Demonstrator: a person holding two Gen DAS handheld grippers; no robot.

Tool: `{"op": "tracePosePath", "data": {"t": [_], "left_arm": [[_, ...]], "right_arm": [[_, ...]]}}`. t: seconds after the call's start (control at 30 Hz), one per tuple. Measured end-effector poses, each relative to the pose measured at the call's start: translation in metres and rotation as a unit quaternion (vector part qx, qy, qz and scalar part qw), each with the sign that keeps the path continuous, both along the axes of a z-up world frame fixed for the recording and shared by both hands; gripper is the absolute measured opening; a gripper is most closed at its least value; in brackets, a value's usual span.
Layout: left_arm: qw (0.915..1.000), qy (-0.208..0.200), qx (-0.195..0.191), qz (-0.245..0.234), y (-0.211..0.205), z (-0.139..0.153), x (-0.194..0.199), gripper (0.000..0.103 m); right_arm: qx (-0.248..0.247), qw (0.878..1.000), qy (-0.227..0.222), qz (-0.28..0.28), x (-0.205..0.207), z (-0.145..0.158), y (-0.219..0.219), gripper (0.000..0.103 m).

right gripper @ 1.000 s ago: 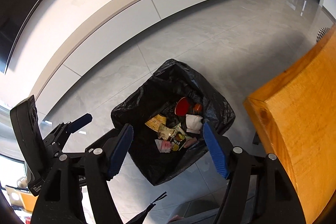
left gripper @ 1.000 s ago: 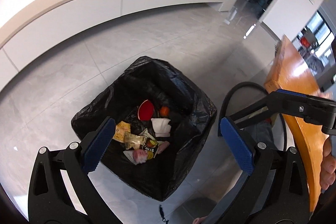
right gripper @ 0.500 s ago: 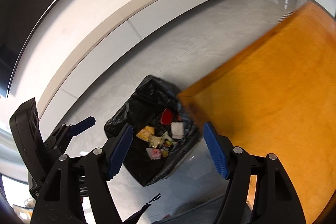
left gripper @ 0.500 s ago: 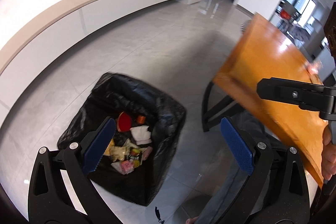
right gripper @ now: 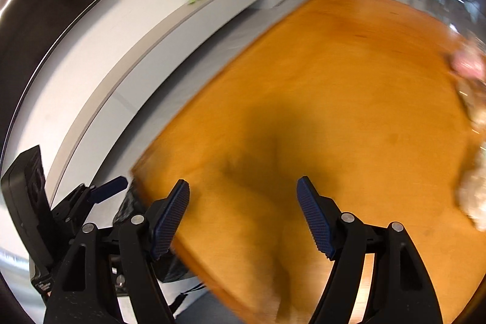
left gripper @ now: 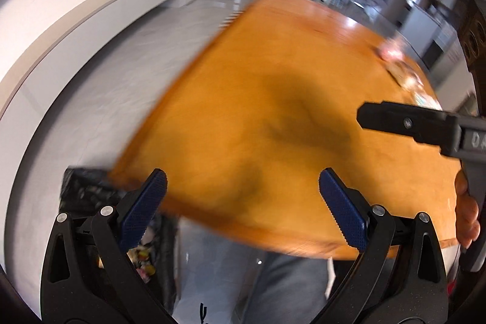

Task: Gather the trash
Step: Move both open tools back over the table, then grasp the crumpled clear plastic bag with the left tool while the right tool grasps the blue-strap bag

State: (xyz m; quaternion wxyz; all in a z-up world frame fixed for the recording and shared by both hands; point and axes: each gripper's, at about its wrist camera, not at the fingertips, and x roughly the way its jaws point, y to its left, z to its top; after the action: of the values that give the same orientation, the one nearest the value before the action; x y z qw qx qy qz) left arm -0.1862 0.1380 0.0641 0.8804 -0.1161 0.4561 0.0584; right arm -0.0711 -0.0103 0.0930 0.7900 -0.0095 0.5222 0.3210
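1. While both grippers hung over the table (left gripper: 273,99), nothing was in either one, so I judged the step to be going for more trash.
2. The left gripper (left gripper: 243,202) had its fingers (left gripper: 145,205) wide apart, with only bare wood showing between them.
3. The right gripper (right gripper: 243,214) had its fingers (right gripper: 313,214) apart too, and they were opening a bit more. Nothing lay between them.
4. The trash (right gripper: 470,117) lay on the table at its far right side, well away from both grippers. In the left view it showed as a small pile (left gripper: 404,72) near the far edge.
5. It was all blurry. I saw a pink bit and some pale bits, but I could not tell what each one was.
6. The pale bits seemed to lie in a row along the right edge of the table. Which way any single piece pointed, or its long side, I could not tell.
7. The bin bag (left gripper: 88,196) sat on the floor by the near left corner of the table, with some trash already in it.
8. Next, I think a gripper needed to go across to the right, come down over one piece, and shut on it.
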Motion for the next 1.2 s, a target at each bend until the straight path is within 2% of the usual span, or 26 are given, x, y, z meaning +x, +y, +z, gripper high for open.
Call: {"op": "tracePosePath", "data": {"t": [0.17, 0.3, 0.5, 0.67, 0.87, 1.03, 1.07, 1.1, 1.2], "left_arm": [[0.9968, 0.009, 0.009, -0.079, -0.064, 0.005, 0.048, 0.097], [0.9902, 0.017, 0.015, -0.138, -0.116, 0.006, 0.080, 0.097], [0.9741, 0.031, 0.017, -0.223, -0.201, 0.004, 0.123, 0.097], [0.9627, 0.042, 0.023, -0.266, -0.255, -0.002, 0.153, 0.097], [0.9550, 0.056, 0.014, -0.291, -0.309, -0.014, 0.195, 0.097], [0.9458, 0.078, 0.018, -0.315, -0.336, -0.035, 0.222, 0.096], [0.9453, 0.079, 0.005, -0.316, -0.333, -0.038, 0.221, 0.092], [0.9421, 0.086, -0.020, -0.323, -0.330, -0.043, 0.223, 0.076], [0.9374, 0.078, -0.032, -0.338, -0.317, -0.041, 0.216, 0.059]], "right_arm": [[-0.013, 0.997, -0.004, -0.071, 0.030, 0.001, -0.072, 0.074], [-0.023, 0.991, -0.007, -0.132, 0.048, 0.005, -0.135, 0.074], [-0.042, 0.978, -0.008, -0.204, 0.066, 0.006, -0.223, 0.074], [-0.063, 0.968, -0.002, -0.243, 0.080, 0.004, -0.281, 0.075], [-0.066, 0.960, 0.014, -0.271, 0.098, -0.006, -0.317, 0.078], [-0.081, 0.959, 0.032, -0.269, 0.108, -0.016, -0.320, 0.079], [-0.082, 0.961, 0.036, -0.263, 0.111, -0.019, -0.319, 0.079], [-0.081, 0.962, 0.040, -0.257, 0.114, -0.021, -0.316, 0.079], [-0.092, 0.967, 0.040, -0.234, 0.121, -0.026, -0.303, 0.079]]}}
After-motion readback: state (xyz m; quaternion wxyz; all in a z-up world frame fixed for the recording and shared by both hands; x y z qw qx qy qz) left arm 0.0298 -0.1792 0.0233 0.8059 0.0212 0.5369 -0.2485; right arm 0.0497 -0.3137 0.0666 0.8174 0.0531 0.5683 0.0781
